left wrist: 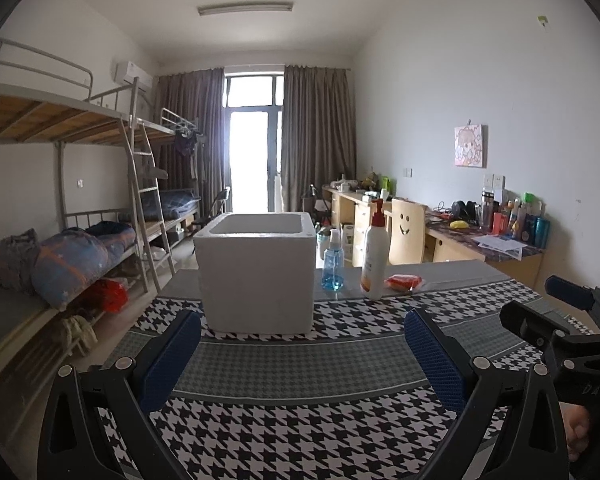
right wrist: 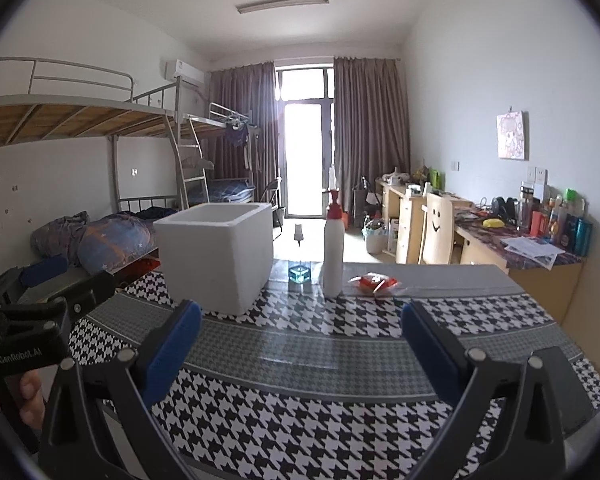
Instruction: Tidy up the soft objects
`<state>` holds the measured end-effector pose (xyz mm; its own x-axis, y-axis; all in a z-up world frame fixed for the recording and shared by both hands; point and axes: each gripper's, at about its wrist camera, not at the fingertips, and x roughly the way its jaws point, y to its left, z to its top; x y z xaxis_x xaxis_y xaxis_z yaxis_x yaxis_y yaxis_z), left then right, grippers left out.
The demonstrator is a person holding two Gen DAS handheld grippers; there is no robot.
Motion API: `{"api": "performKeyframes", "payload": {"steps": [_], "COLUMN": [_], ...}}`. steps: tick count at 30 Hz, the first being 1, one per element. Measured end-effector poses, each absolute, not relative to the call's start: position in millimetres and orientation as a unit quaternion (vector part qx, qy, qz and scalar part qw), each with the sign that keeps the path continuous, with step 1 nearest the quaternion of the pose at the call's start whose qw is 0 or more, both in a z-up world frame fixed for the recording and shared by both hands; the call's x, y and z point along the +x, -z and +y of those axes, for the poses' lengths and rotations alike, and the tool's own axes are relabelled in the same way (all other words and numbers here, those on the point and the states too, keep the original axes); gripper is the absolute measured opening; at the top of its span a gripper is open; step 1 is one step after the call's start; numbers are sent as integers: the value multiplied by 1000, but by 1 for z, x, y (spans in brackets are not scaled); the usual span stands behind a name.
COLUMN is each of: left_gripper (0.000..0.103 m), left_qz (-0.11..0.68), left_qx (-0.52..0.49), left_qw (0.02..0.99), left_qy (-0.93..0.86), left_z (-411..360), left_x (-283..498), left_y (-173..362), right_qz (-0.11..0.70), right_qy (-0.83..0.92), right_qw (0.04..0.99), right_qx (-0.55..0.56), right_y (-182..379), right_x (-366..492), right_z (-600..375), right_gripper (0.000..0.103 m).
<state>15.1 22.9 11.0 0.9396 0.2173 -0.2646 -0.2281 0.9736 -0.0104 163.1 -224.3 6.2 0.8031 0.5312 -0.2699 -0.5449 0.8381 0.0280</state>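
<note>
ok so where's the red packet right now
The red packet lies flat on the table, far side, just right of the white pump bottle in both wrist views.

A table covered by a black-and-white houndstooth cloth with grey bands (left wrist: 300, 432) was seen. On it stood a white foam box (left wrist: 256, 276), open-topped; just right, a small blue spray bottle (left wrist: 333, 264), a white pump bottle (left wrist: 374, 256), and a red packet (left wrist: 404, 282), laid flat.
</note>
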Motion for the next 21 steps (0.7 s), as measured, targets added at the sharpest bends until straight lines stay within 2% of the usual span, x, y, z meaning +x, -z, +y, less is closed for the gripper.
{"api": "performKeyframes", "payload": {"steps": [21], "left_gripper": [102], "left_qz": [148], "left_qx": [-29], "left_qw": [983], "left_qy": [-108], "left_z": [25], "left_x": [12], "left_y": [6], "right_qz": [147], "right_qy": [-273], "right_qw": [951], "right_qx": [-24], "right_y": [14], "right_x": [156], "right_z": [-230], "right_gripper": [101]}}
